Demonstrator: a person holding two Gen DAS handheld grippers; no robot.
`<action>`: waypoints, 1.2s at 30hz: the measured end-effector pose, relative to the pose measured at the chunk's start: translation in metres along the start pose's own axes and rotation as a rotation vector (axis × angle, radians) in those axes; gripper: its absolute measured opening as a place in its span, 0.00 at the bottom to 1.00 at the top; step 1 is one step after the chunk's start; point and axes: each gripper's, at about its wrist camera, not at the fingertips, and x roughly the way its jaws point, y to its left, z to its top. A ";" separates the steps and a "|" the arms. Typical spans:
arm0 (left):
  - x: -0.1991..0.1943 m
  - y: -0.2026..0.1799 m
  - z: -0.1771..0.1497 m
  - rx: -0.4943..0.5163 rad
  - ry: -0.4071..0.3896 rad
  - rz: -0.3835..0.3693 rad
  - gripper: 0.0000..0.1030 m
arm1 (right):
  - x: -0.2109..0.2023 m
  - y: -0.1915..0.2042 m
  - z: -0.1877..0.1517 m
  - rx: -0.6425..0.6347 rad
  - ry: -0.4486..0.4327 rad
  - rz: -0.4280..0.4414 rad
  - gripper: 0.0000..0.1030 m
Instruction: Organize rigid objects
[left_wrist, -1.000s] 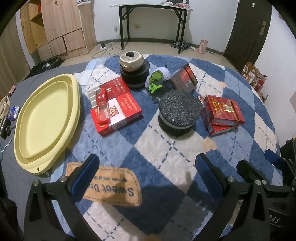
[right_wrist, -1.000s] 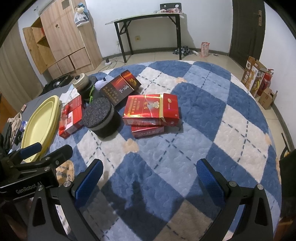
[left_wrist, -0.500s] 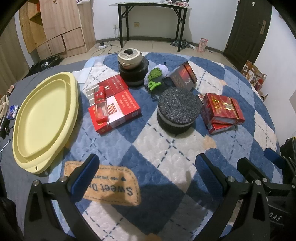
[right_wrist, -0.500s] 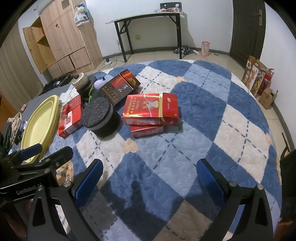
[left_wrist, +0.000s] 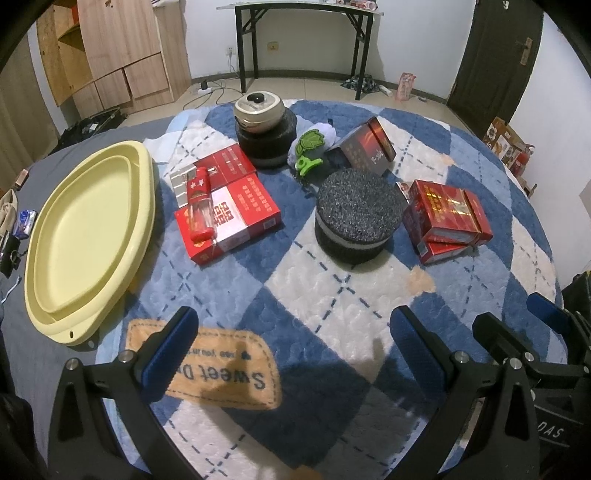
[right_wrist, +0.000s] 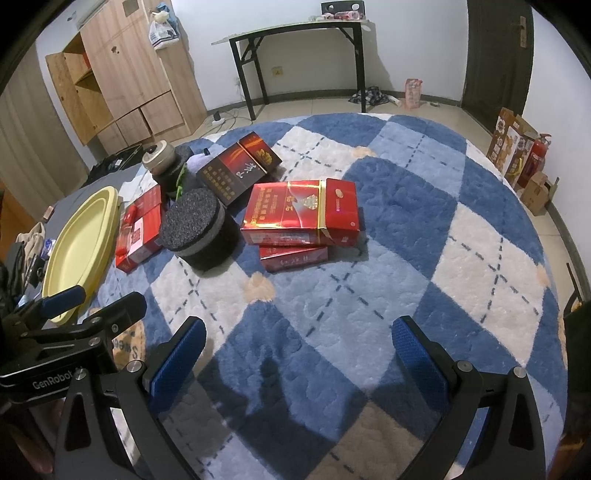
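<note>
both claws gape wide and empty; flat red cardboard box stack (right_wrist: 301, 218) lies straight ahead of right gripper (right_wrist: 297, 350), long axis crosswise; left gripper (left_wrist: 291, 341) faces yellow plastic basin (left_wrist: 86, 236) side.

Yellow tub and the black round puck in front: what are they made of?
Yellow tub: looks like smooth moulded plastic, matte to satin, with a uniform colour, stepped rim and small moulded hole at the near edge. Black round puck: probably foam or a coarse abrasive material; speckled grainy top, pale band around the side. Uncertain.
</note>
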 end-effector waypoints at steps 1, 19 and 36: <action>0.000 0.000 0.000 -0.001 0.001 -0.001 1.00 | 0.000 0.000 0.000 0.000 0.001 0.000 1.00; -0.009 0.047 0.007 -0.143 0.025 -0.009 1.00 | -0.004 -0.014 -0.004 0.071 0.014 0.002 1.00; 0.014 0.094 0.047 -0.184 0.046 0.032 0.98 | 0.005 -0.026 0.009 0.127 0.003 0.016 1.00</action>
